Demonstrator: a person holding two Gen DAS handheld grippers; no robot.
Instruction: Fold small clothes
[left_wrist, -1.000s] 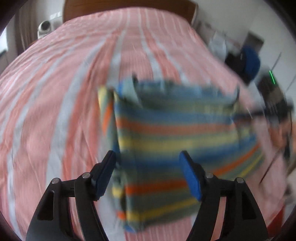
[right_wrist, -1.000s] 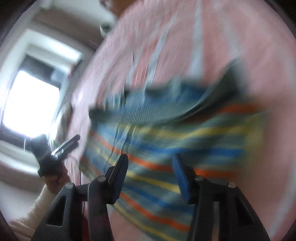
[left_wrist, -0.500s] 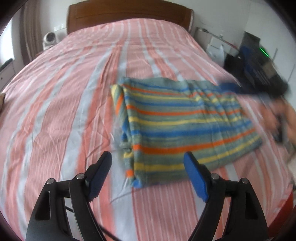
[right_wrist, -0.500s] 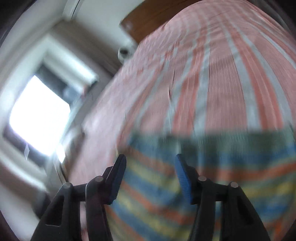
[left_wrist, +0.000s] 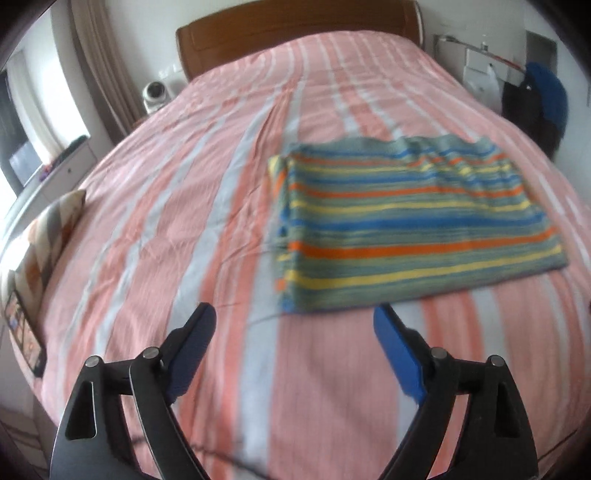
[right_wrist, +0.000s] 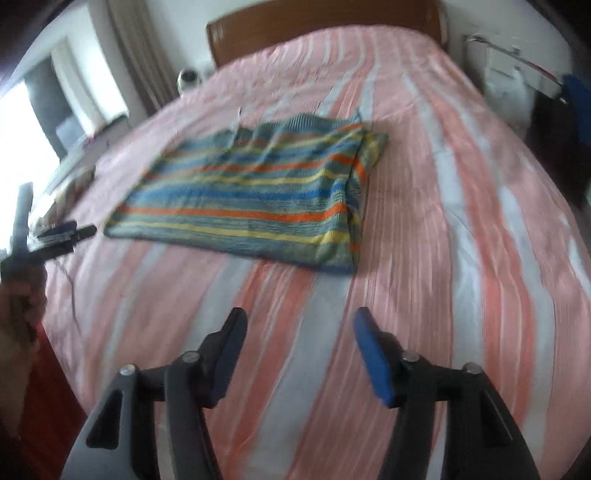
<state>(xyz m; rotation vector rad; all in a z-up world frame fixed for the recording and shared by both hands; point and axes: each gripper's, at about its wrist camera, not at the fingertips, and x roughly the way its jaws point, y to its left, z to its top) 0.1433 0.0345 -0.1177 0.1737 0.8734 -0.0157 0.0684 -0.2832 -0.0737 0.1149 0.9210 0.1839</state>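
Observation:
A striped knit garment (left_wrist: 410, 225) in blue, orange, yellow and grey-green lies folded flat in a rectangle on the bed; it also shows in the right wrist view (right_wrist: 255, 195). My left gripper (left_wrist: 295, 325) is open and empty, held above the bed just short of the garment's near edge. My right gripper (right_wrist: 299, 328) is open and empty, back from the garment's near edge. The left gripper also shows at the left edge of the right wrist view (right_wrist: 70, 232).
The bed (left_wrist: 207, 192) has a pink, orange and white striped cover and a wooden headboard (left_wrist: 295, 33). A patterned pillow (left_wrist: 48, 229) lies at its left edge. A white round device (left_wrist: 155, 94) stands by the headboard. Dark and blue items (left_wrist: 539, 103) stand at the right.
Both grippers have pulled back from the garment and hold nothing. The garment, lifted and moving one second ago, now lies flat and still on the bed.

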